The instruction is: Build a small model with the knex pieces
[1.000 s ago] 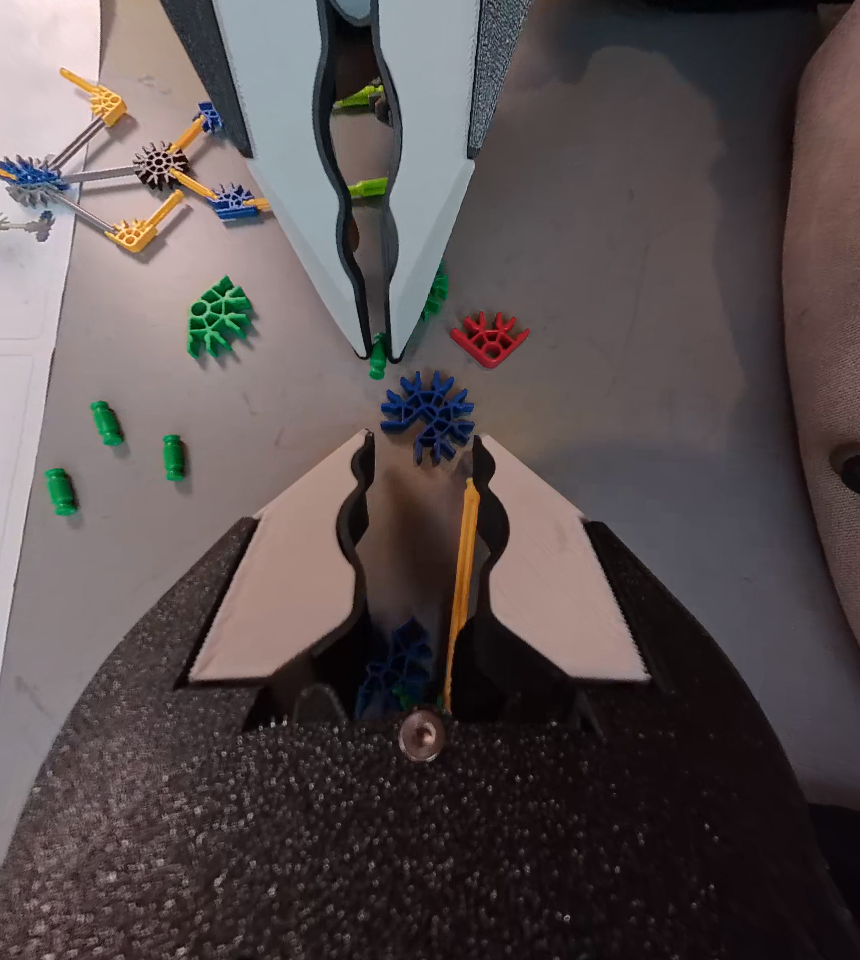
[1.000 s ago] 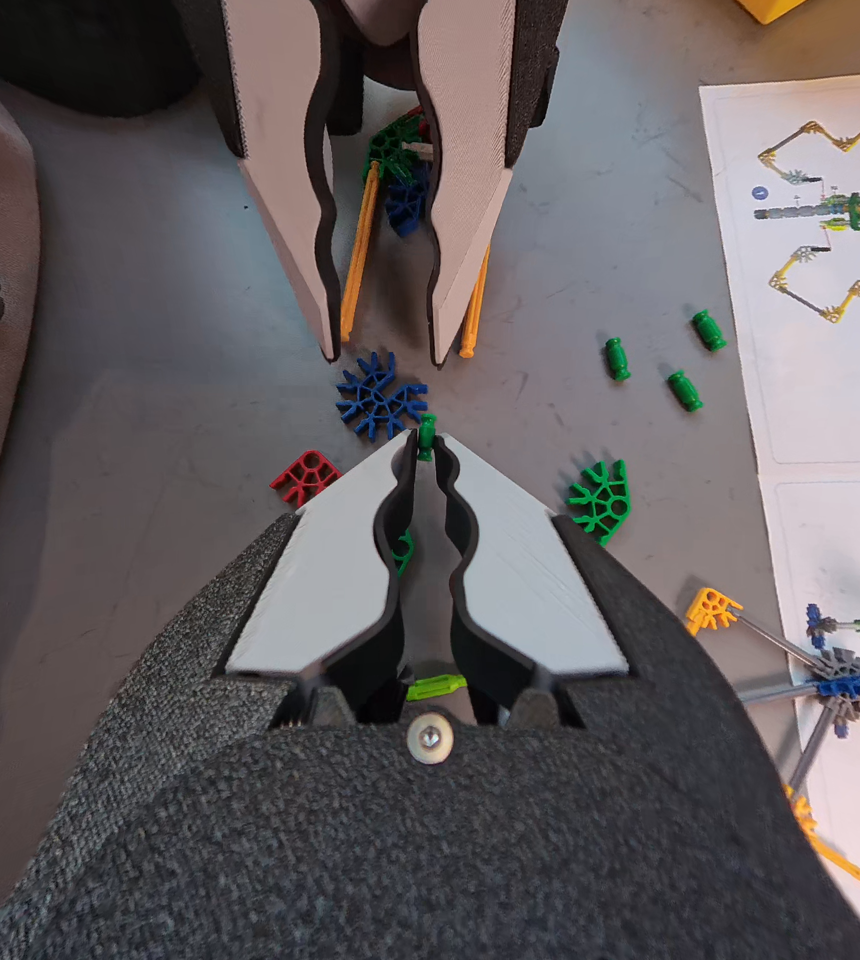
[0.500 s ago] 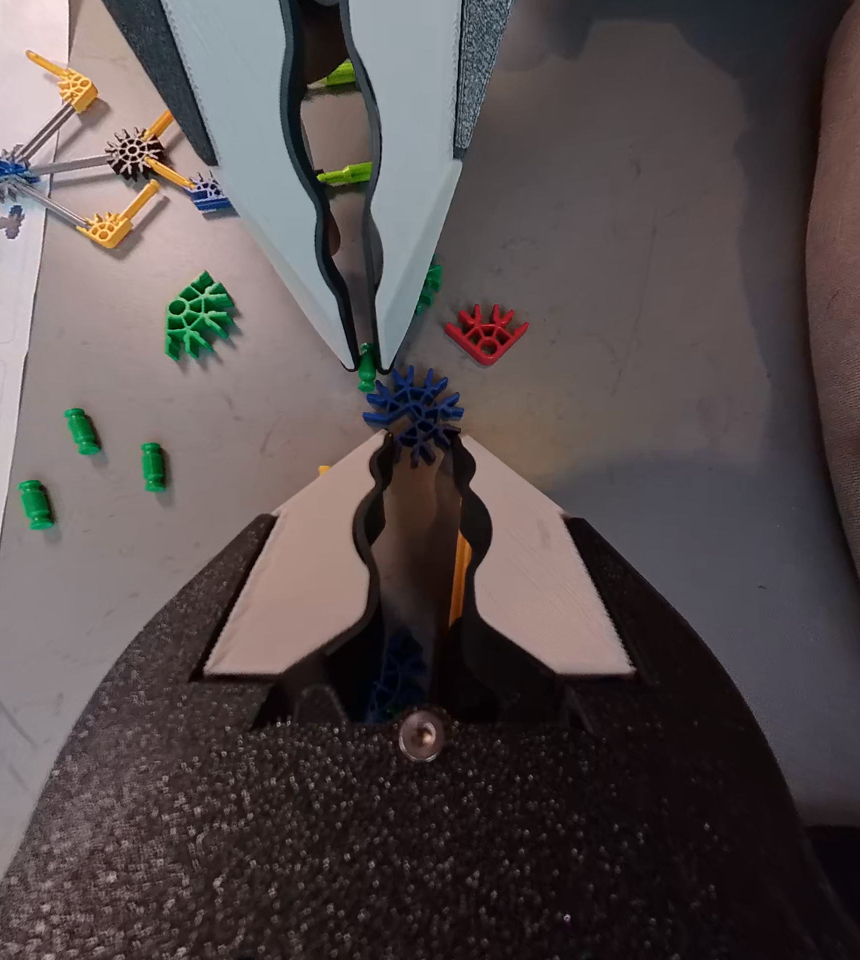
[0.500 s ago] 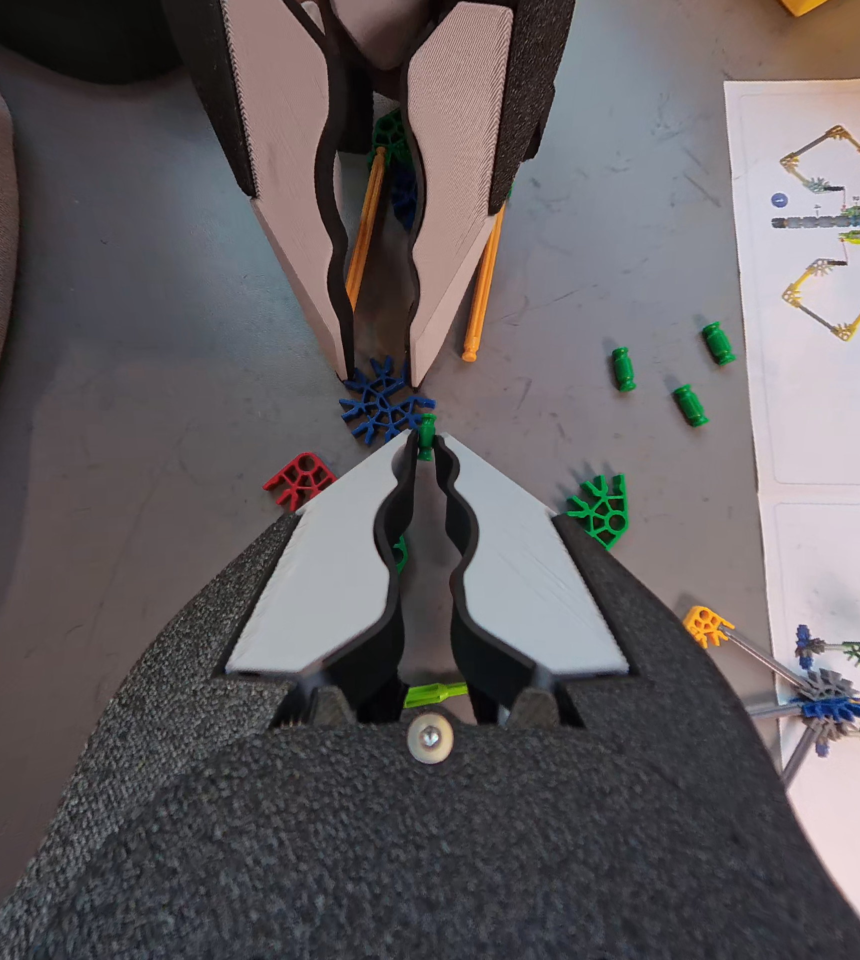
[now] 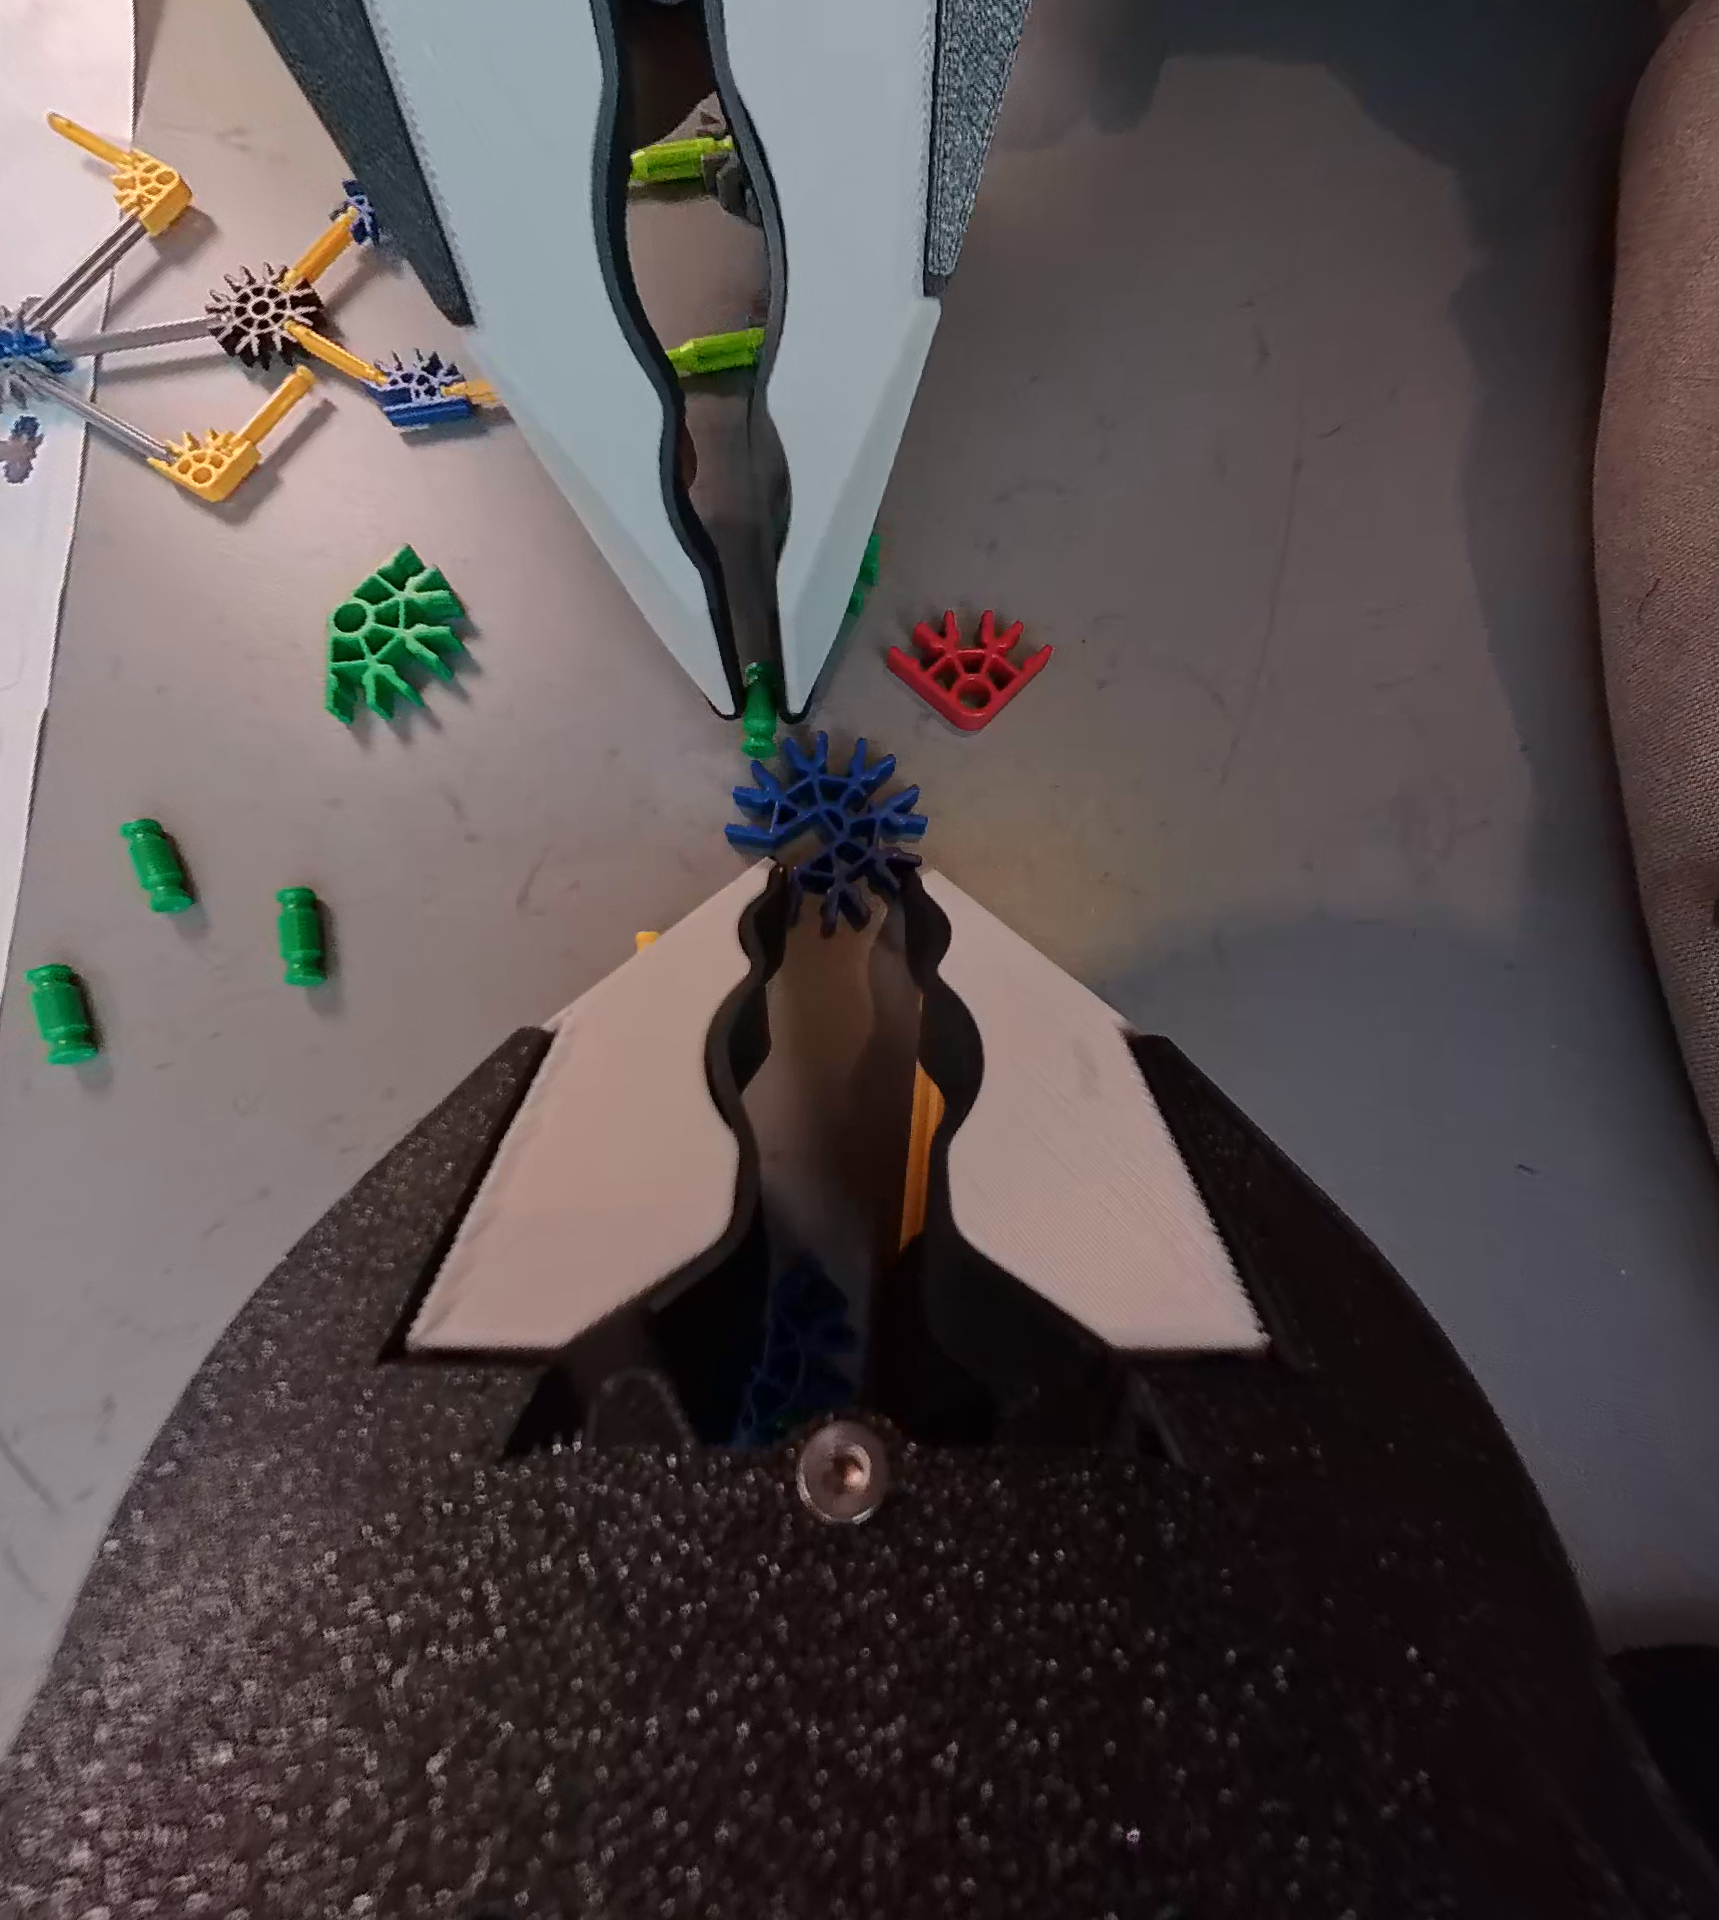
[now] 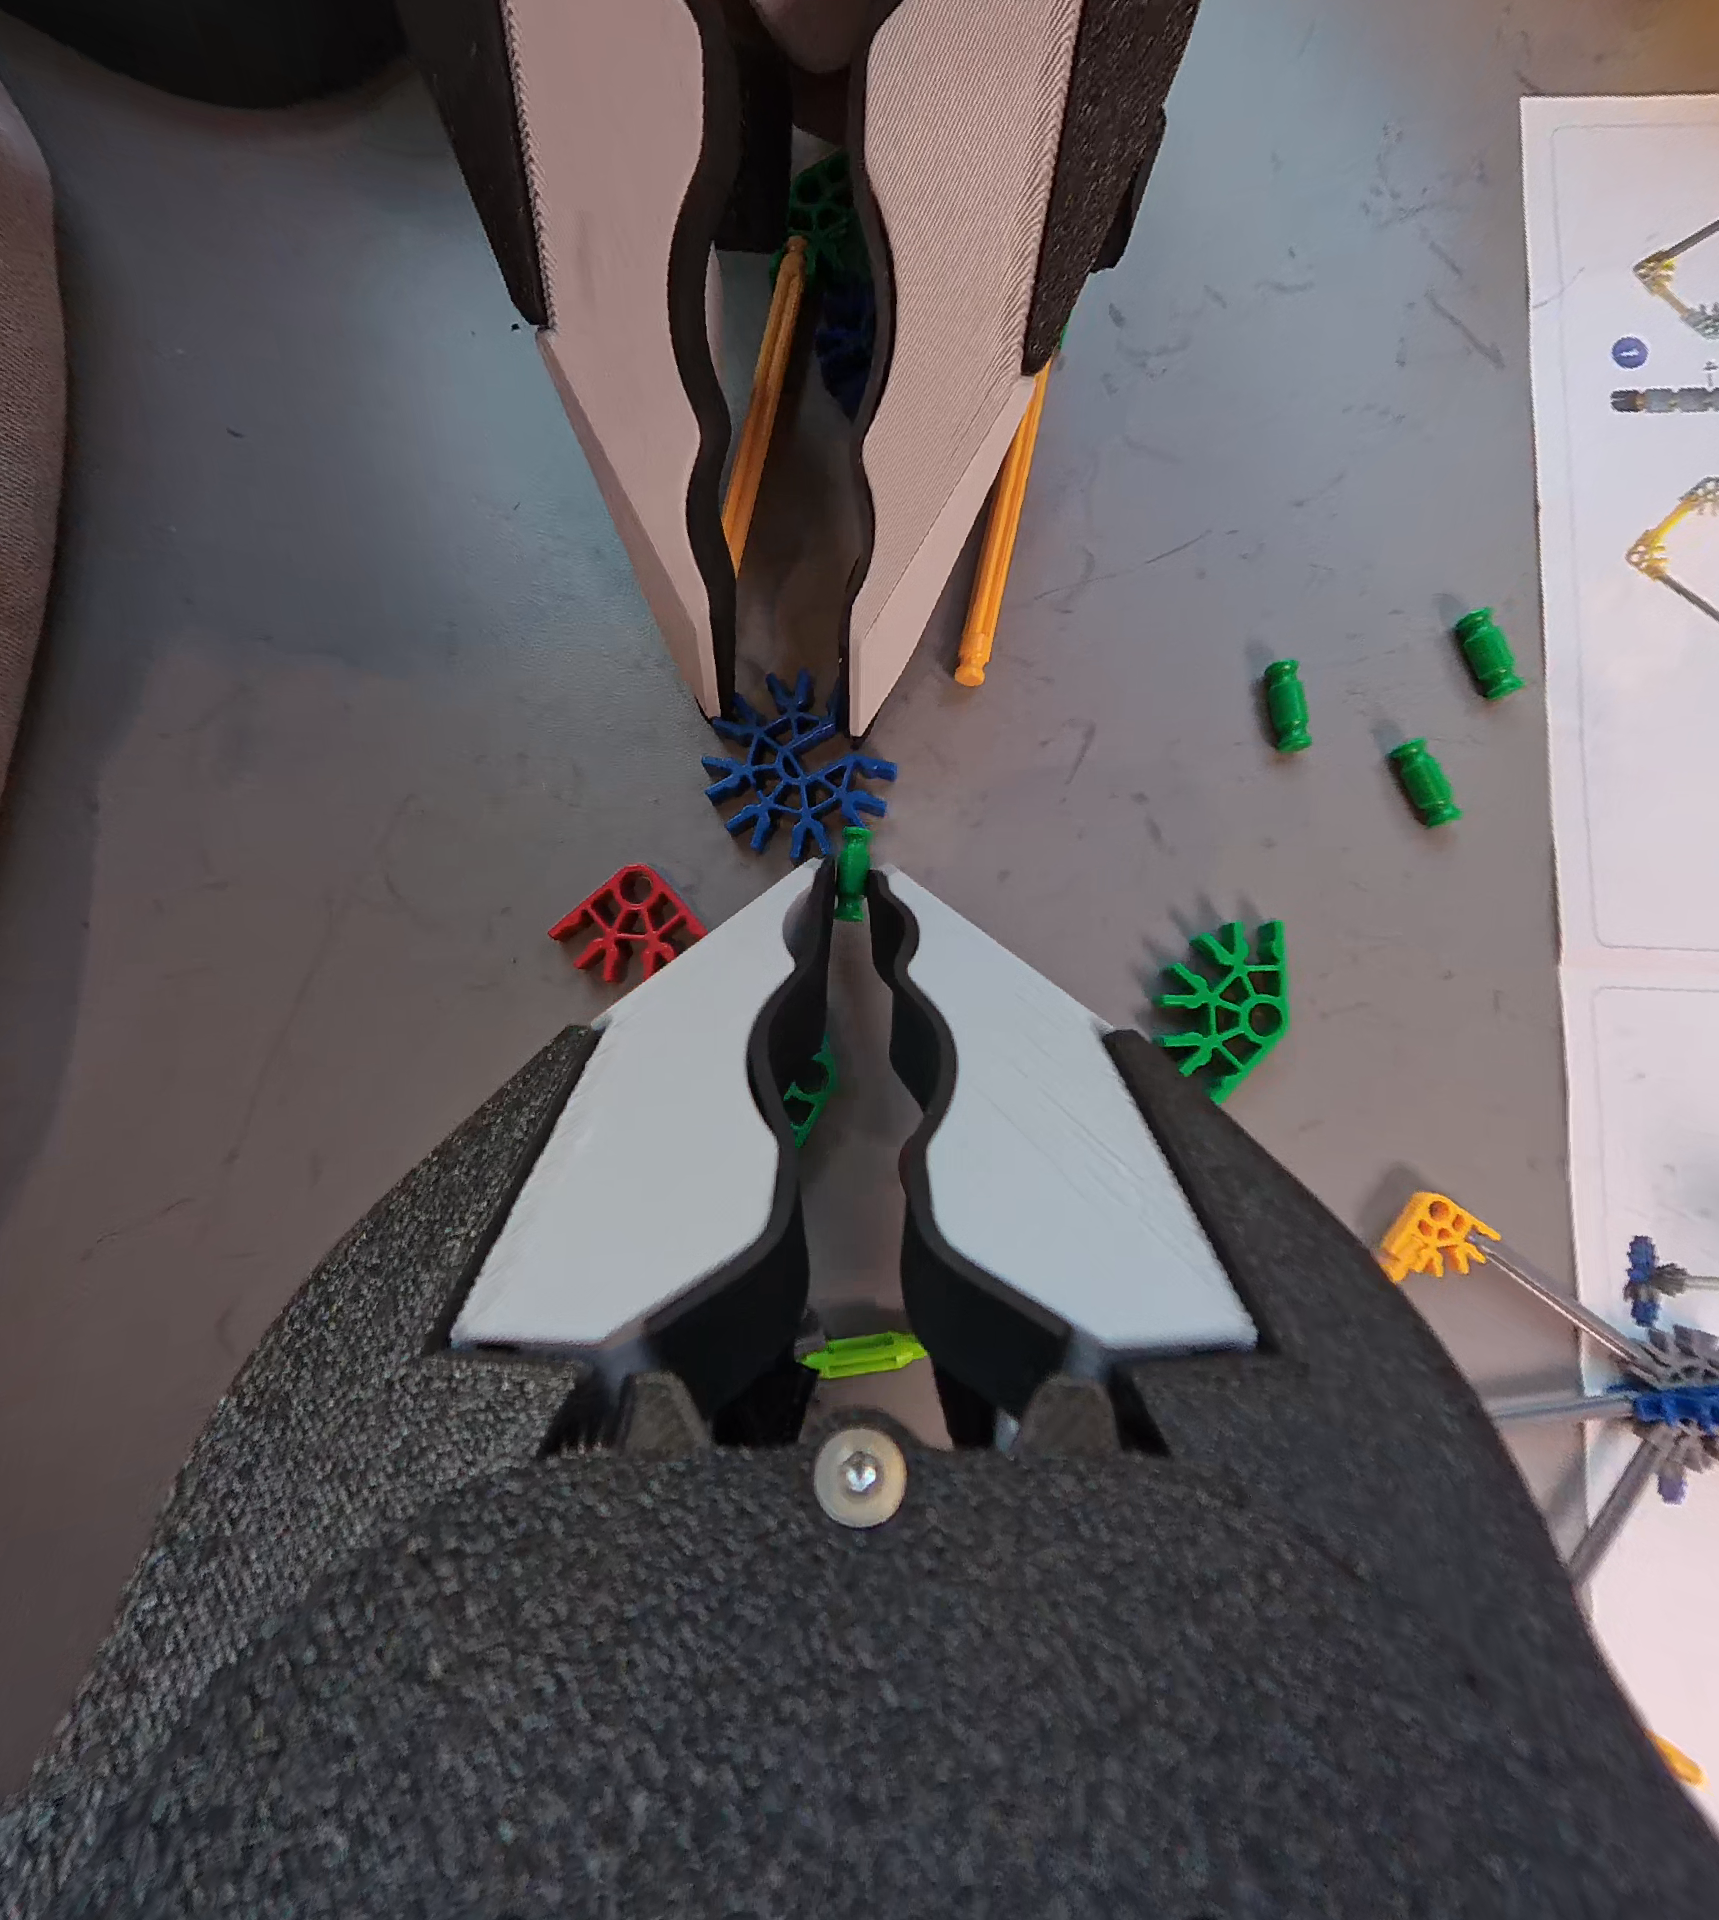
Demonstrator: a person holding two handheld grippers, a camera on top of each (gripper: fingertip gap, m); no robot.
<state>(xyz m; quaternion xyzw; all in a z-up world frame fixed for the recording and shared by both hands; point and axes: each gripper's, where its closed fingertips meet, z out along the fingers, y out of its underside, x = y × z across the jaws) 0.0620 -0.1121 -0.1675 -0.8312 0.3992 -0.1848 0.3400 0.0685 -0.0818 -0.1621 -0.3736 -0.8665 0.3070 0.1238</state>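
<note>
orange rod (image 5: 922, 1132) half hidden, toy model (image 6: 1686, 1382) cropped

Grey bench (image 5: 1250, 520) carries three green spacers (image 6: 1286, 704), a green fan connector (image 6: 1224, 1008), a red connector (image 5: 969, 675), an orange rod (image 6: 1000, 520), an instruction sheet (image 6: 1686, 727) and a partial rod assembly (image 5: 159, 332).

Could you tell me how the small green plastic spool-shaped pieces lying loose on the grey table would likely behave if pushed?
The small green plastic spool-shaped pieces are rounded cylinders lying on their sides, so a sideways nudge would probably roll them across the smooth grey table. They look solid and stubby, so likely stiff and light. Their glossy, narrow waists might slip between the fingertips of a hand-held gripper.
</note>
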